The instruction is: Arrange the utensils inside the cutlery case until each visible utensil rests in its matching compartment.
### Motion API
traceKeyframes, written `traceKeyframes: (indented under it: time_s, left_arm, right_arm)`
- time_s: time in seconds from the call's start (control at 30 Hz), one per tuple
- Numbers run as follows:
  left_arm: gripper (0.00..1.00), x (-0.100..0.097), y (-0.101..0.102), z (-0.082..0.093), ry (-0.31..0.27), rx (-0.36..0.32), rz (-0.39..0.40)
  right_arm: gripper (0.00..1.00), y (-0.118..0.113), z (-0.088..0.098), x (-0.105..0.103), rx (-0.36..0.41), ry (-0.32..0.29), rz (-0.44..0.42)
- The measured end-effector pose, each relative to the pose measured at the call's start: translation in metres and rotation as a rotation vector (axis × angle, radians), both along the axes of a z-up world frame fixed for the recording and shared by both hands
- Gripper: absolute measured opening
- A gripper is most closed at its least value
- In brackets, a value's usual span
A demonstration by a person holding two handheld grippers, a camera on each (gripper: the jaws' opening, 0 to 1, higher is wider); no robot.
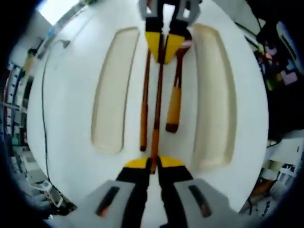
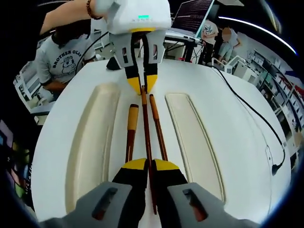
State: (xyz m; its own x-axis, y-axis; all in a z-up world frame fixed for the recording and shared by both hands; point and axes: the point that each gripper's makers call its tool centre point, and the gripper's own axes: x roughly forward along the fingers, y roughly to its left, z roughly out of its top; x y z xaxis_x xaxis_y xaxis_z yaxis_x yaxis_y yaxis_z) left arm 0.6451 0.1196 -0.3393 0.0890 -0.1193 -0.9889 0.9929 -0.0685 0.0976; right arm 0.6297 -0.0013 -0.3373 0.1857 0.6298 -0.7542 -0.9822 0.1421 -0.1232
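A long, thin brown wooden chopstick with an orange handle end (image 1: 157, 102) (image 2: 146, 126) lies lengthwise down the middle of the white oval cutlery case (image 1: 71, 99) (image 2: 228, 118), and both grippers hold it, one at each end. The left gripper (image 1: 153, 164) (image 2: 142, 85) has its yellow-tipped jaws closed on the orange end; the right gripper (image 2: 151, 166) (image 1: 164, 47) has its jaws closed on the darker, thinner end. In each view the opposite gripper faces the camera from the far side of the case.

A second matching chopstick (image 1: 144, 102) (image 2: 158, 126) lies just beside the held one, almost parallel, in the same central strip. On the other side of the held chopstick lies a brown wooden spoon with an orange grip (image 1: 174, 95) (image 2: 130, 130); its bowl end sits close to the right gripper's jaws.

Flanking these three utensils are two long cream-coloured recessed compartments (image 1: 113, 90) (image 1: 216, 95) (image 2: 90, 142) (image 2: 192, 135), one on each side, both with nothing in them.

The case rests on a white surface (image 2: 259, 156), across which a black cable (image 2: 247, 107) (image 1: 44, 118) runs. Behind it, in the right gripper view, a person in a grey printed T-shirt (image 2: 66, 59) sits close to the surface.
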Motion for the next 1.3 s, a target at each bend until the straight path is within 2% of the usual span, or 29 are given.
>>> traceKeyframes:
  time_s: [0.03, 0.1, 0.13, 0.2, 0.23, 0.3, 0.37, 0.43, 0.6, 0.8, 1.0, 1.13, 1.3]
  left_arm:
    - [0.06, -0.001, 0.0, 0.0, 0.003, 0.0, -0.047]
    - [0.06, 0.003, -0.001, 0.0, 0.016, 0.001, 0.019]
    - [0.06, 0.003, -0.002, 0.0, 0.016, 0.006, 0.012]
    - [0.06, 0.003, -0.001, 0.001, -0.01, 0.032, -0.014]
    - [0.06, 0.002, -0.002, 0.002, -0.013, 0.029, -0.013]
    - [0.06, 0.005, -0.005, 0.007, -0.031, 0.0, 0.009]
    - [0.06, 0.005, -0.006, 0.016, -0.035, 0.002, 0.016]
    - [0.06, 0.005, -0.009, 0.026, -0.05, -0.001, 0.009]
    - [0.06, -0.008, -0.013, 0.041, -0.04, -0.029, 0.014]
    - [0.06, -0.019, -0.016, 0.046, -0.039, -0.042, 0.006]
    - [0.06, -0.04, -0.018, 0.039, -0.013, -0.039, -0.002]
    - [0.06, -0.048, -0.018, 0.037, 0.001, -0.044, -0.003]
    - [0.06, -0.055, -0.017, 0.034, -0.008, -0.045, -0.02]
  right_arm:
    - [0.01, -0.001, 0.0, -0.001, 0.0, 0.008, -0.008]
    - [0.01, 0.0, 0.001, -0.001, -0.026, 0.023, -0.033]
    - [0.01, -0.001, 0.001, -0.002, -0.055, 0.009, -0.025]
    - [0.01, -0.001, 0.005, 0.001, -0.055, -0.04, -0.023]
    - [0.01, -0.003, 0.007, 0.001, -0.054, -0.034, -0.031]
    - [0.01, -0.006, 0.016, 0.001, -0.058, -0.037, -0.048]
    - [0.01, -0.008, 0.026, 0.003, -0.064, -0.071, -0.035]
    - [0.01, -0.01, 0.034, 0.002, -0.068, -0.075, -0.036]
    - [0.02, -0.016, 0.045, -0.003, -0.068, -0.085, -0.04]
    - [0.02, -0.018, 0.043, -0.017, -0.078, -0.06, -0.034]
    - [0.02, -0.02, 0.043, -0.035, -0.098, -0.033, -0.036]
    - [0.02, -0.019, 0.042, -0.045, -0.11, -0.028, -0.028]
    - [0.02, -0.019, 0.036, -0.054, -0.131, -0.011, -0.053]
